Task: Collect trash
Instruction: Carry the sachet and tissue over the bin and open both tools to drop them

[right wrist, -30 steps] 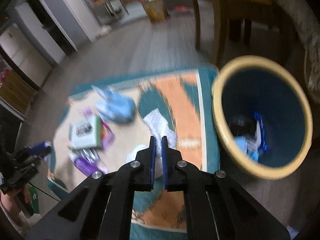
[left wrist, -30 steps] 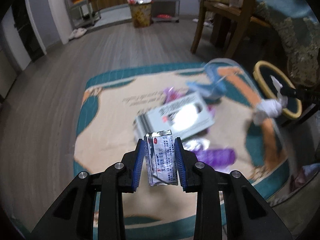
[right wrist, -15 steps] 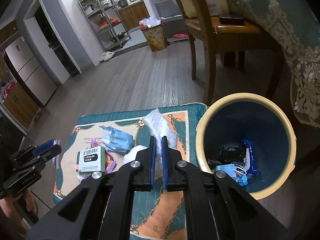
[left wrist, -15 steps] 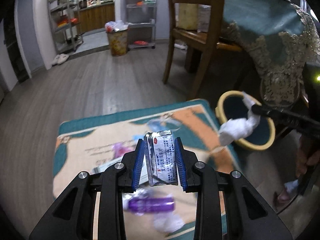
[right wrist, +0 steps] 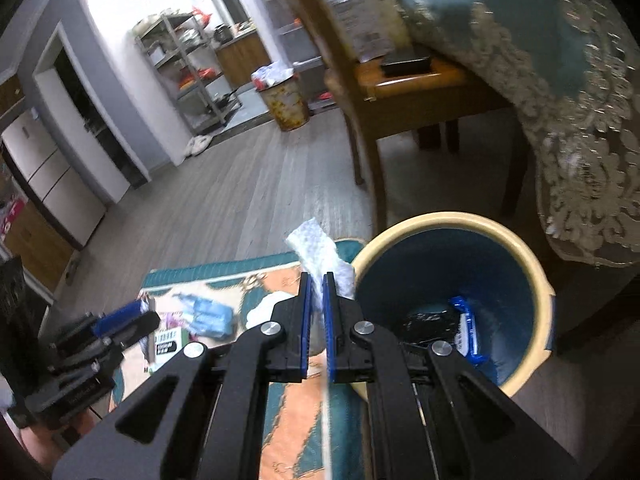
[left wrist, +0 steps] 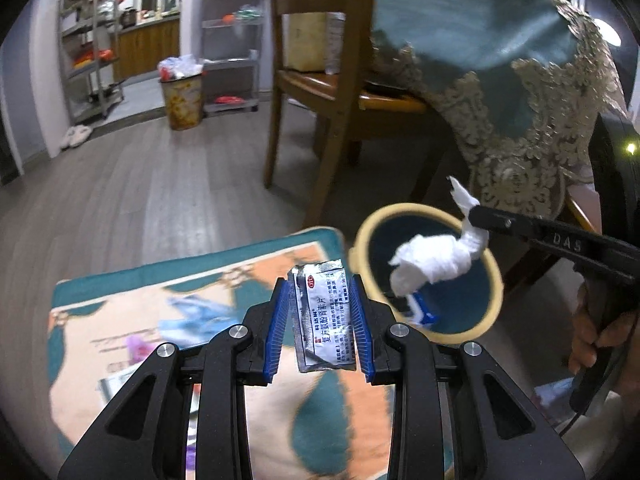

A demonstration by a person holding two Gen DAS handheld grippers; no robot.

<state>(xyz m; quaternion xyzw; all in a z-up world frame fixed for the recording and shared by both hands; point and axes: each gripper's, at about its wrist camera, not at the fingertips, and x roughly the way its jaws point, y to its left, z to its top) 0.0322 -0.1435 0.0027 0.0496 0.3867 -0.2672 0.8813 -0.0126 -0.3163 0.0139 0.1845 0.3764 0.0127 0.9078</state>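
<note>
My left gripper (left wrist: 322, 322) jaws clamp the foil sachet (left wrist: 325, 316); right gripper (right wrist: 317, 312) jaws pinch the tissue wad (right wrist: 320, 264), bin (right wrist: 520, 264) at 2 o'clock.

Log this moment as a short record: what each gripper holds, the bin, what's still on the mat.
left gripper: shut on sachet, above the mat
right gripper: shut on tissue, near the bin's rim
bin: open; blue wrapper and dark trash inside
left on mat: blue bag, box, purple bits, blurred
beside: chair, draped table
</note>
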